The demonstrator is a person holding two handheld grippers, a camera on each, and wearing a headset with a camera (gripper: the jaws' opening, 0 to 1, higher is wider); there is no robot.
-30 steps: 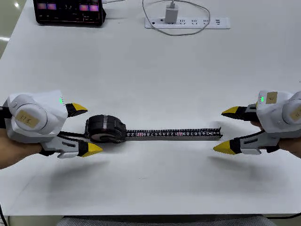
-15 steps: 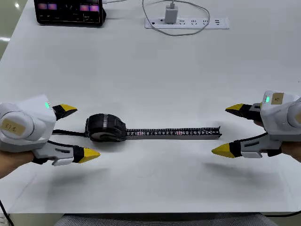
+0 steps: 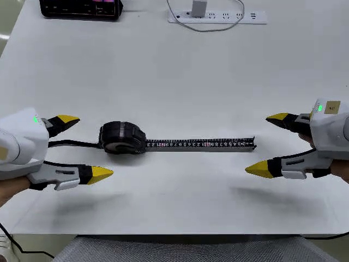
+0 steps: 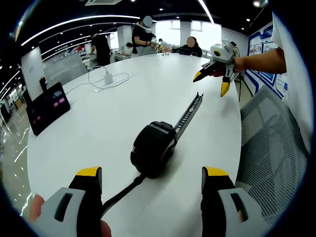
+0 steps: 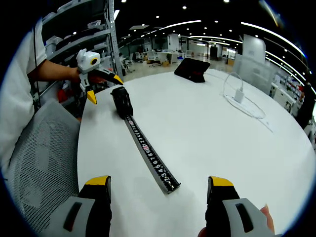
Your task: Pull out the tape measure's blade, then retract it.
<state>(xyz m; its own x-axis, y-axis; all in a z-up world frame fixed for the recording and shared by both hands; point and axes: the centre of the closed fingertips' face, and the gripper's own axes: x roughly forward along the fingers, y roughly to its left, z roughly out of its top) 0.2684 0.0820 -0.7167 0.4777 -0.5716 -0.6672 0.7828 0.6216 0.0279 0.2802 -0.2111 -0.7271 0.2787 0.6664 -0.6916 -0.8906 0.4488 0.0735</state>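
Both grippers have backed away from the tape: the left gripper has slid off to the left of the case, which sat between its jaws a second ago, and the right gripper has eased slightly further from the blade. Neither case nor blade has shifted.

Each gripper's jaws stand wide apart with nothing in them. The case rests on the table left of centre, with the blade lying flat and straight toward the right gripper, its end just short of those jaws. A dark strap trails from the case toward the left gripper.

Pulling out looks done and retracting remains. Since the blade stays out untouched, a lock is probably on. To do this well, the left jaws should clamp the case firmly before the lock is released, so it cannot skid. The right jaws would best pinch the blade near its end and walk it back, keeping it level, so the spring neither whips nor kinks it.
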